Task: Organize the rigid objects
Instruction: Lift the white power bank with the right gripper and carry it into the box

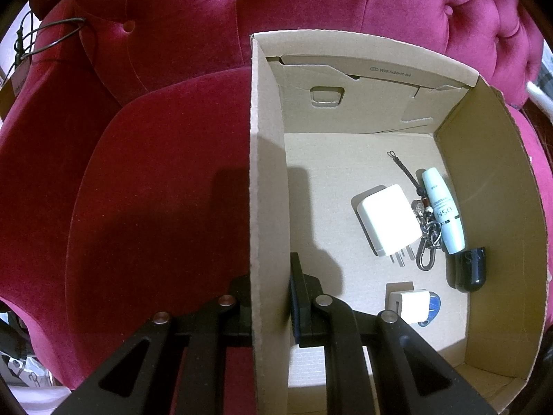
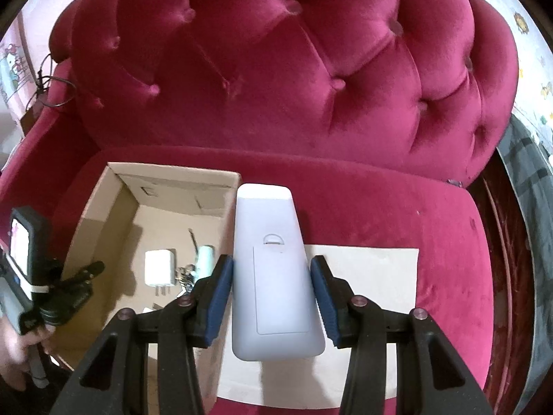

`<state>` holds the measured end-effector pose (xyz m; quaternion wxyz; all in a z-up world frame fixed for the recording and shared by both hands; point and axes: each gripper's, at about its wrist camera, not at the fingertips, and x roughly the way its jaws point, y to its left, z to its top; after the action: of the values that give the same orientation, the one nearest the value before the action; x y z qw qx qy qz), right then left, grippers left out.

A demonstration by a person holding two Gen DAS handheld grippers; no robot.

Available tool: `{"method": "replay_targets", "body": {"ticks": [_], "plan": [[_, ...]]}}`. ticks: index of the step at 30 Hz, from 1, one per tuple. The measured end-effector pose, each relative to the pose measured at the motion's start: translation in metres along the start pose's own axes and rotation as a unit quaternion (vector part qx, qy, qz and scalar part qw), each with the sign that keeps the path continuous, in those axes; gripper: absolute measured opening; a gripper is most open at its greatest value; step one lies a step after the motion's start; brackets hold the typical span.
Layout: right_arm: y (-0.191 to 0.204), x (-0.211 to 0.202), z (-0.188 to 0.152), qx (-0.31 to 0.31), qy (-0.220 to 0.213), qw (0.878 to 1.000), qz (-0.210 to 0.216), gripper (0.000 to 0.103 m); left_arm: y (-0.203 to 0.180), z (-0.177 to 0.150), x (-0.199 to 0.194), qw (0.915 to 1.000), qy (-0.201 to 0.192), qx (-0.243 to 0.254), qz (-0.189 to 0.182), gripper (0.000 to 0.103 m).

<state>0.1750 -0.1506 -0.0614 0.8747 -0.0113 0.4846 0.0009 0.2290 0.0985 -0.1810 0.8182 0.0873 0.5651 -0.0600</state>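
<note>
My right gripper (image 2: 271,269) is shut on a white remote control (image 2: 269,221), which lies back side up between the blue pads (image 2: 219,294) and is held above a white sheet (image 2: 373,276). An open cardboard box (image 1: 490,186) stands on the sofa seat. My left gripper (image 1: 268,276) is shut on the box's left wall (image 1: 268,173). In the right wrist view that gripper shows at the left (image 2: 69,287), held by a hand. Inside the box lie a white charger (image 1: 387,221), a keychain (image 1: 427,238), a mint-green tube (image 1: 442,207), a black capsule-shaped object (image 1: 470,269) and a small white adapter (image 1: 411,306).
Everything rests on a red tufted velvet sofa (image 2: 311,69) with a tall backrest. A dark cable (image 1: 52,38) hangs over the left armrest. The box (image 2: 103,214) sits just left of the white sheet. Grey fabric (image 2: 528,207) lies beyond the sofa's right end.
</note>
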Motion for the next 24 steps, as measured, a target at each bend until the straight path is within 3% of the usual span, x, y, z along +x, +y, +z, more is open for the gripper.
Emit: {"method": "replay_targets", "body": {"ticks": [13, 24], "plan": [[0.053, -0.004, 0.014, -0.034, -0.011, 0.999, 0.038, 0.049, -0.001, 0.0, -0.001, 1.0, 0.0, 0.0, 0.0, 0.014], [0.1, 0.031, 0.002, -0.056, 0.023, 0.996, 0.064, 0.049, 0.0, 0.0, -0.002, 1.0, -0.001, 0.0, -0.003, 0.014]]}}
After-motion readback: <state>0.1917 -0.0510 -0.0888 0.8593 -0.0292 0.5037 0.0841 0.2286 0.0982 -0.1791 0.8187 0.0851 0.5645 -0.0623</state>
